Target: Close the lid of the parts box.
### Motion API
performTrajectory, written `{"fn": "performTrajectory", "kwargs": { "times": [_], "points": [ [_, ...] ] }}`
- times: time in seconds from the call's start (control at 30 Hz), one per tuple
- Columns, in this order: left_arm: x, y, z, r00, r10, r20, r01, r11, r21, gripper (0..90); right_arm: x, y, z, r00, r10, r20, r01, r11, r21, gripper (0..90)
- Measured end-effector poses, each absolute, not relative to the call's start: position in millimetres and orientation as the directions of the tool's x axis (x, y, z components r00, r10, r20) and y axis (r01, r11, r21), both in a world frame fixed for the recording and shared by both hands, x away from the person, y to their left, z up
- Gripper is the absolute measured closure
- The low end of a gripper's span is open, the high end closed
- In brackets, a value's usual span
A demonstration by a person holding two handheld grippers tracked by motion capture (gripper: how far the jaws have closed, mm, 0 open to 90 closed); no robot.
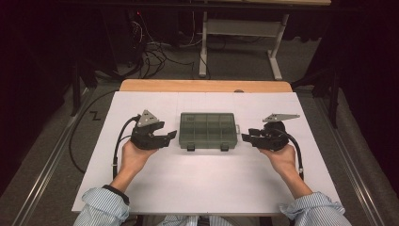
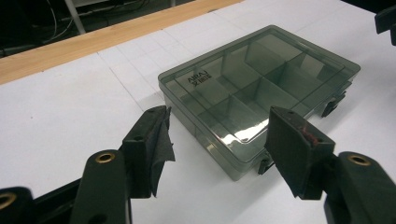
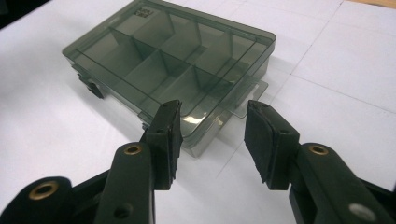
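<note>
A smoky grey see-through compartment box point(image 1: 207, 131) lies shut in the middle of the white table, its divided cells looking empty and two black latches point(image 1: 191, 147) on its near side. My left gripper point(image 1: 172, 135) hovers just off the box's left end, open, nothing between its fingers. In the left gripper view the box point(image 2: 261, 84) lies just beyond the spread left gripper point(image 2: 219, 126). My right gripper point(image 1: 244, 137) mirrors it at the right end, open and empty. In the right gripper view, the right gripper point(image 3: 215, 116) frames the box's point(image 3: 168, 56) near corner and a small clear tab point(image 3: 247, 100).
The white table top point(image 1: 197, 183) has a wooden strip point(image 1: 207, 85) along its far edge. Beyond it, on the floor, are tangled cables point(image 1: 150, 54) and a white table frame point(image 1: 240, 28). A person's hands and striped sleeves point(image 1: 101, 207) come in from below.
</note>
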State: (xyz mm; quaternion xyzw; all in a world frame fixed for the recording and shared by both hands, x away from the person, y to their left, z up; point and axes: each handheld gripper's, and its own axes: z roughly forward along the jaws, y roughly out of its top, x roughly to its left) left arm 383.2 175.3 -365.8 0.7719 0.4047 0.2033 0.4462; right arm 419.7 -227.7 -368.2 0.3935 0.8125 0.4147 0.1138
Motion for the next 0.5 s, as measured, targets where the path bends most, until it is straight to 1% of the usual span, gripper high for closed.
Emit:
{"fn": "performTrajectory", "kwargs": {
  "times": [0.13, 0.5],
  "points": [
    [381.9, 179.9, -366.2, 0.588, 0.805, -0.079, 0.449, -0.244, 0.860, 38.8, 417.9, -230.6, -368.1, -0.663, 0.735, 0.144, 0.544, 0.341, 0.766, 57.8],
    [377.2, 186.5, -370.6, 0.576, 0.814, -0.080, 0.446, -0.230, 0.865, 38.8, 411.5, -241.4, -371.4, -0.656, 0.735, 0.173, 0.548, 0.306, 0.778, 56.6]
  ]
}}
